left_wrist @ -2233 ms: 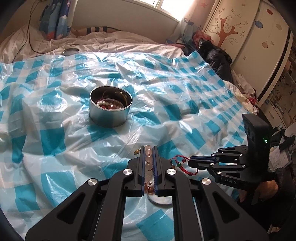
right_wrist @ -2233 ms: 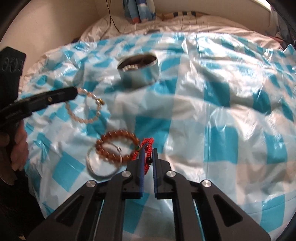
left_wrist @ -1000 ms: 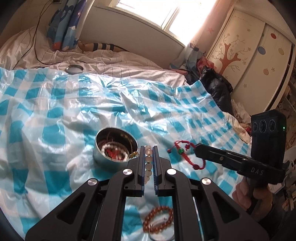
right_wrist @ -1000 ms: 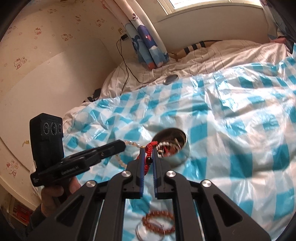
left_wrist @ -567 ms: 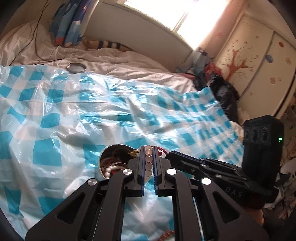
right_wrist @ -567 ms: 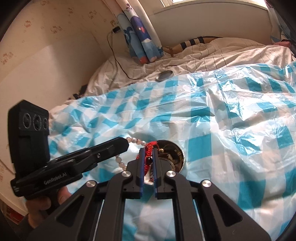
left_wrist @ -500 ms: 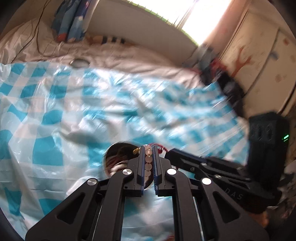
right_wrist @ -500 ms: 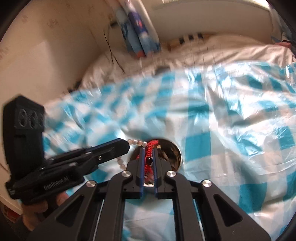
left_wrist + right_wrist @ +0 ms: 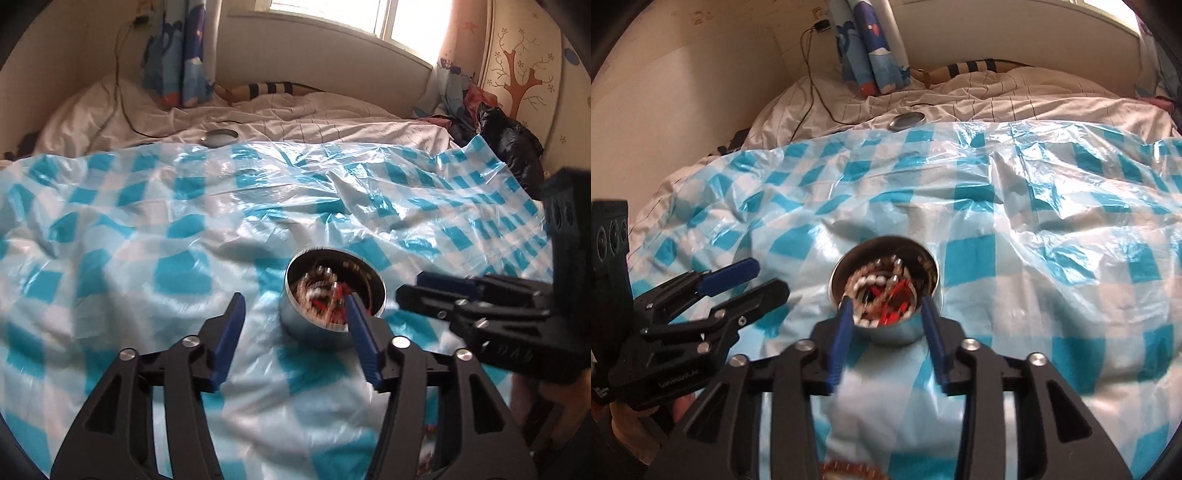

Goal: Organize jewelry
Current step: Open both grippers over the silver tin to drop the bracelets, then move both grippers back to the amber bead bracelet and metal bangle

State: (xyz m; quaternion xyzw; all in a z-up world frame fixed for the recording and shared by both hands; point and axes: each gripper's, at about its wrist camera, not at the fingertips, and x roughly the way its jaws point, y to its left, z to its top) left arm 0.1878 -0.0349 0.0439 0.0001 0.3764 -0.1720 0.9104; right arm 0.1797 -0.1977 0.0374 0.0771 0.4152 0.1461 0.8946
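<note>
broadly, a bed fills both views, covered by a crinkled, glossy plastic sheet checked in blue and white, with pale striped bedding beyond it. a wardrobe painted with a brown tree stands at the far right of the left wrist view, and a blue printed curtain hangs by the wall, a cable running down beside it.

on the sheet, near the middle, sits a round shiny metal tin, open at the top. inside lies a tangle of jewelry: a ring of small white beads, pinkish beads and bright red cord, heaped together; finer detail is blurred. a flat round metal lid rests well apart from the tin, at the sheet's far edge on the bedding. a brown bead bracelet shows partly at the bottom of the right wrist view.

both tools hang just over the tin. the left gripper has just been spreading its jaws and is released, nothing between its blue pads; its right finger overlaps the tin's rim in view. the right gripper has likewise just been parting and holds nothing, its fingers straddling the tin's near side.

white lettering on the left gripper's body, seen from the right wrist, is too blurred to read.
</note>
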